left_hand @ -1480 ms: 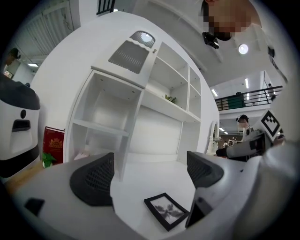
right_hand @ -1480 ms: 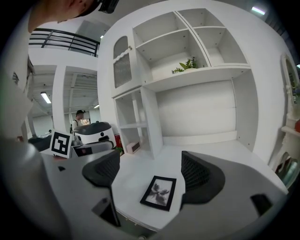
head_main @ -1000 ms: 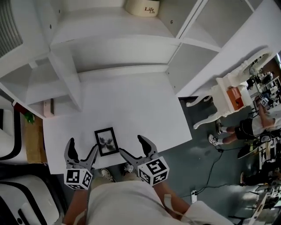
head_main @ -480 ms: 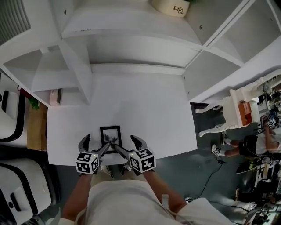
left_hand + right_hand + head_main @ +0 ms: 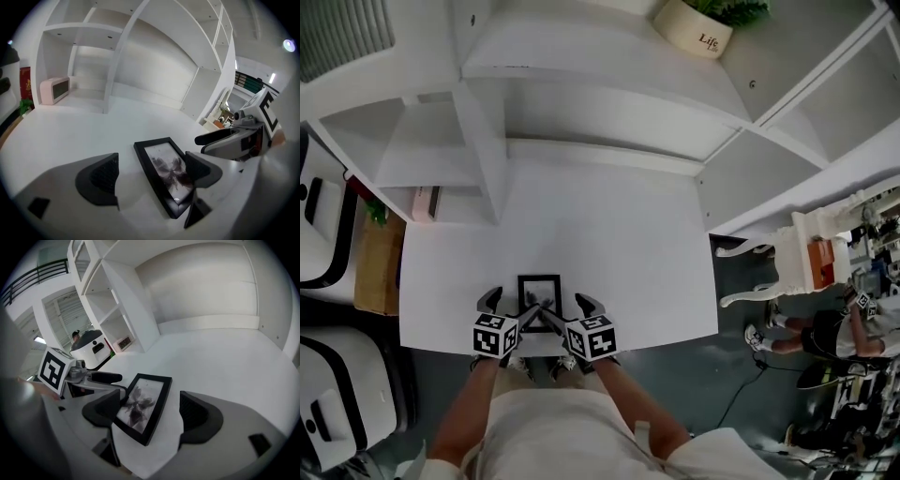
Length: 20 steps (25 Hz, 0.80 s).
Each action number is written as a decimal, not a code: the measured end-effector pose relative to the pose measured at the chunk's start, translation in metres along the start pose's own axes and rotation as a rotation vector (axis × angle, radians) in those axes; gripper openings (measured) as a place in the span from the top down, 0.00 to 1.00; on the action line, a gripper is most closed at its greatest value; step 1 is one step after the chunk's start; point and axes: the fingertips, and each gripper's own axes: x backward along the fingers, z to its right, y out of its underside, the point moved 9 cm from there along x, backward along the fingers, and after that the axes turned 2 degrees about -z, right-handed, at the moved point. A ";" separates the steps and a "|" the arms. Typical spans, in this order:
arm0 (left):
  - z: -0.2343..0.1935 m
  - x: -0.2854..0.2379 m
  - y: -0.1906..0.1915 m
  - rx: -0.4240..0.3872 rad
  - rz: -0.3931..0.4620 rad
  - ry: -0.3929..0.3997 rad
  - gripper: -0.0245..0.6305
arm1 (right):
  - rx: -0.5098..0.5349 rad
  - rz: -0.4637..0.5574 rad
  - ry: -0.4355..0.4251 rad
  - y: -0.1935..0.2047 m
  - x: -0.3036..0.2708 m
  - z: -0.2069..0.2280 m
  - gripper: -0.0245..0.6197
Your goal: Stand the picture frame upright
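A small black picture frame [image 5: 539,298] with a dark floral print lies flat, face up, on the white table [image 5: 609,244] close to its front edge. My left gripper [image 5: 511,306] is open at the frame's left side. In the left gripper view the frame [image 5: 161,171] lies between the jaws, with the right jaw over its glass. My right gripper [image 5: 564,308] is open at the frame's right side. In the right gripper view the frame [image 5: 143,404] lies between its jaws [image 5: 150,414], the left jaw above the print. Both grippers' inner fingers nearly meet over the frame.
A white shelf unit [image 5: 581,103] rises along the table's back. A pot with a plant [image 5: 705,34] stands on top of it, and a pink clock [image 5: 422,201] sits in a left compartment. The table's front edge [image 5: 534,349] runs just under the grippers. A white side table [image 5: 802,246] stands at the right.
Both grippers have moved in towards each other and forward, from either side of the frame to straddling its edges. The frame has stayed flat.
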 end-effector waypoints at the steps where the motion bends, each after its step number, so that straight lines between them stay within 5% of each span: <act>1: 0.000 -0.002 0.000 0.004 -0.012 0.001 0.27 | -0.002 -0.009 0.009 0.000 -0.003 0.002 0.33; 12: -0.002 -0.023 -0.004 0.023 -0.148 0.018 0.45 | 0.004 -0.140 0.074 -0.004 -0.029 0.012 0.34; 16: -0.003 -0.023 -0.004 0.006 -0.155 -0.017 0.53 | 0.052 -0.225 0.130 0.005 -0.042 0.009 0.52; 20: 0.001 -0.024 -0.003 -0.020 -0.180 -0.023 0.55 | 0.051 -0.225 0.139 0.007 -0.044 0.008 0.53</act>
